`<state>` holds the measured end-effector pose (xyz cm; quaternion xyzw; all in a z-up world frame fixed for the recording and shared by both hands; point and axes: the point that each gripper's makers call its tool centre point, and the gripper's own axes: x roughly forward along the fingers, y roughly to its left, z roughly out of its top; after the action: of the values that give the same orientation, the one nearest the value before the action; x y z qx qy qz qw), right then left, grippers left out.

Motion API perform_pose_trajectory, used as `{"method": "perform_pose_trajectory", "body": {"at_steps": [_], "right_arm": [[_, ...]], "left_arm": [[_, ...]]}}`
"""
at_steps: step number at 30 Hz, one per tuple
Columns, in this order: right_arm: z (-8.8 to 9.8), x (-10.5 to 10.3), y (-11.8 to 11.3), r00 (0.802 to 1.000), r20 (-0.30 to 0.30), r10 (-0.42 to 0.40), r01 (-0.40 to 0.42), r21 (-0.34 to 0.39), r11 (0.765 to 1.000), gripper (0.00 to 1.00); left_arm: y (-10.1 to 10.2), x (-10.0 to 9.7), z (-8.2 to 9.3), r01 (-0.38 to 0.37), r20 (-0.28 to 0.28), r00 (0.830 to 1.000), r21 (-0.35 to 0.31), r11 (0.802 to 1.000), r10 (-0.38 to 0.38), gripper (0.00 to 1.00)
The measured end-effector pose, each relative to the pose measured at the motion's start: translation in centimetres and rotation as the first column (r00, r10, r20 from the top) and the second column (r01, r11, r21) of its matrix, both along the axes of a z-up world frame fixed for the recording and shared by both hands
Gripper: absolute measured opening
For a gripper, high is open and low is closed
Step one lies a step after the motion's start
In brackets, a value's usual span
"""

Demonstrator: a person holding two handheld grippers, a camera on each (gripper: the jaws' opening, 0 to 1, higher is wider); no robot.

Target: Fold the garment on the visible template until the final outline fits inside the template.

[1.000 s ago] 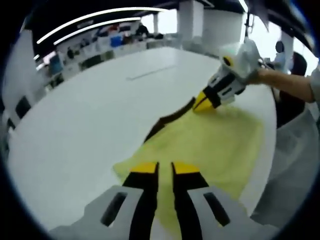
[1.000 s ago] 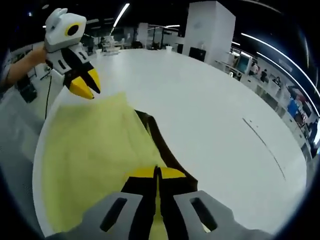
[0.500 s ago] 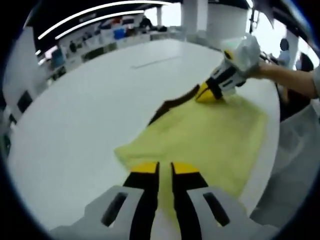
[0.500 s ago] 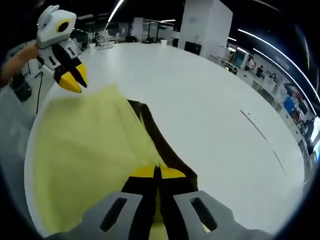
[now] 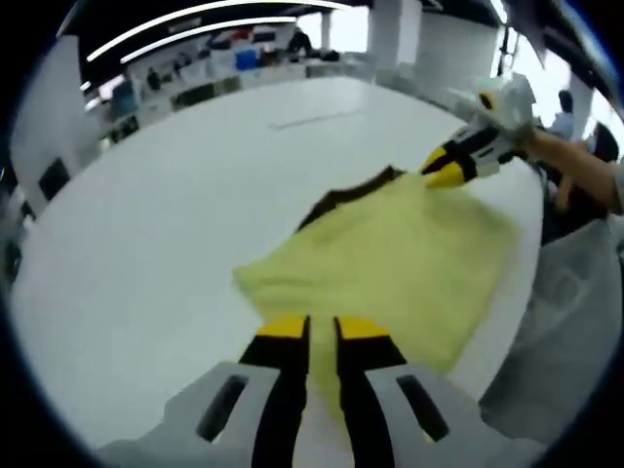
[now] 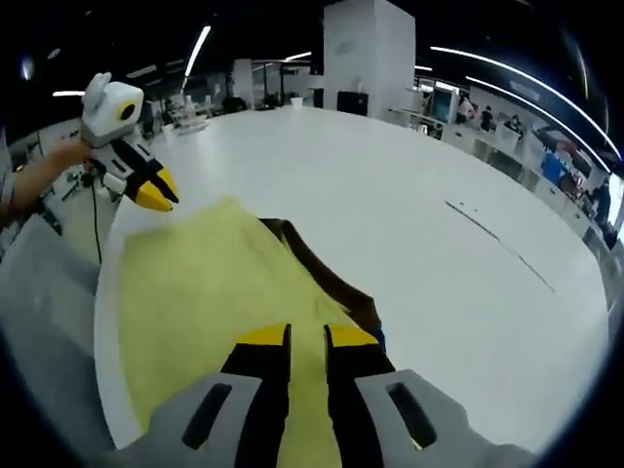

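The yellow garment (image 5: 390, 258) is lying flat at the near edge of the white surface (image 5: 175, 195), partly covering a dark template (image 6: 327, 273). The left gripper (image 5: 322, 327) and right gripper (image 6: 307, 336) are hovering over it, fingers slightly apart and holding nothing.

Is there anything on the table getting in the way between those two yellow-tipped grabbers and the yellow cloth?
Nothing visible does. The yellow garment lies flat on the white table, with a dark strip showing along its far edge. The right gripper and the left gripper both hang directly over the cloth, jaws apart.
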<state>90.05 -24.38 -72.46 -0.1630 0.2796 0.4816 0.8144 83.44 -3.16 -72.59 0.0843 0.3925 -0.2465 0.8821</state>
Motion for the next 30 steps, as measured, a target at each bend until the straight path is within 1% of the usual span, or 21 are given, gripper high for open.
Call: {"method": "perform_pose_trajectory", "body": {"at_steps": [2,3,6,7,9,10,11,12,15,17,18,19,21,22,23,25,27,30], "right_arm": [[0.4,-0.9,-1.1,1.0,-0.004,-0.028,0.028,0.011,1.0,0.14],[0.7,-1.5,-1.9,0.999,0.001,-0.042,0.042,0.017,0.999,0.14],[1.0,-3.0,-4.0,0.997,0.004,-0.083,0.083,0.01,0.997,0.14],[0.9,-3.5,-5.0,0.994,0.0,-0.112,0.112,0.004,0.994,0.13],[0.7,-4.1,-6.1,0.991,-0.003,-0.137,0.137,-0.008,0.991,0.13],[0.6,-4.4,-7.1,0.986,0.002,-0.166,0.166,-0.019,0.986,0.13],[0.5,-4.7,-7.5,0.984,-0.001,-0.176,0.176,-0.02,0.984,0.13],[0.3,-5.3,-8.1,0.981,-0.016,-0.194,0.193,-0.014,0.981,0.14],[-0.1,-6.5,-9.3,0.975,-0.032,-0.222,0.221,-0.012,0.975,0.14],[-0.6,-7.0,-10.1,0.968,-0.039,-0.25,0.249,-0.023,0.968,0.15],[-0.7,-7.3,-10.5,0.965,-0.031,-0.26,0.259,-0.024,0.966,0.14],[-0.8,-7.6,-10.7,0.964,-0.034,-0.265,0.265,-0.018,0.964,0.14],[-1.2,-8.5,-11.1,0.955,-0.084,-0.283,0.283,-0.004,0.959,0.16],[-1.4,-8.7,-11.3,0.955,-0.088,-0.284,0.285,-0.006,0.958,0.17],[-1.8,-9.2,-11.5,0.953,-0.105,-0.285,0.285,-0.019,0.958,0.17],[-2.4,-10.2,-11.7,0.953,-0.125,-0.274,0.273,-0.031,0.962,0.17],[-2.8,-11.1,-11.7,0.954,-0.144,-0.262,0.259,-0.039,0.965,0.17],[-3.2,-12.1,-11.6,0.957,-0.156,-0.245,0.242,-0.041,0.97,0.16]], "left_arm": [[-0.1,-0.8,0.1,-0.001,-0.006,1.0,-0.029,1.0,0.001,0.09],[-0.1,-1.6,0.1,-0.006,-0.024,1.0,-0.055,0.998,0.004,0.1],[0.4,-3.0,-0.1,-0.012,-0.035,0.999,-0.067,0.998,0.009,0.12],[0.7,-3.7,-0.2,-0.018,-0.04,0.999,-0.062,0.998,0.016,0.13],[1.2,-4.3,-0.4,-0.031,-0.047,0.998,-0.068,0.997,0.028,0.13],[1.2,-4.9,-0.4,-0.045,-0.06,0.997,-0.103,0.994,0.039,0.13],[1.1,-5.3,-0.3,-0.057,-0.067,0.997,-0.136,0.989,0.048,0.13],[1.2,-5.6,-0.2,-0.069,-0.063,0.996,-0.165,0.984,0.059,0.14],[1.4,-6.3,-0.2,-0.075,-0.064,0.996,-0.193,0.978,0.063,0.16],[1.7,-6.7,-0.4,-0.087,-0.06,0.995,-0.195,0.977,0.077,0.18],[1.9,-7.0,-0.6,-0.09,-0.065,0.995,-0.195,0.977,0.078,0.19],[1.9,-7.2,-0.8,-0.09,-0.067,0.995,-0.197,0.976,0.079,0.19],[1.9,-7.6,-1.1,-0.089,-0.07,0.995,-0.205,0.975,0.077,0.19],[2.0,-7.8,-1.3,-0.095,-0.077,0.994,-0.206,0.974,0.08,0.2],[2.1,-8.0,-1.8,-0.106,-0.085,0.992,-0.197,0.975,0.091,0.22],[2.3,-8.3,-2.5,-0.104,-0.089,0.992,-0.196,0.975,0.088,0.21],[2.1,-8.5,-2.9,-0.111,-0.096,0.991,-0.216,0.97,0.092,0.21],[1.6,-8.8,-3.3,-0.111,-0.105,0.99,-0.227,0.967,0.089,0.2]]}}
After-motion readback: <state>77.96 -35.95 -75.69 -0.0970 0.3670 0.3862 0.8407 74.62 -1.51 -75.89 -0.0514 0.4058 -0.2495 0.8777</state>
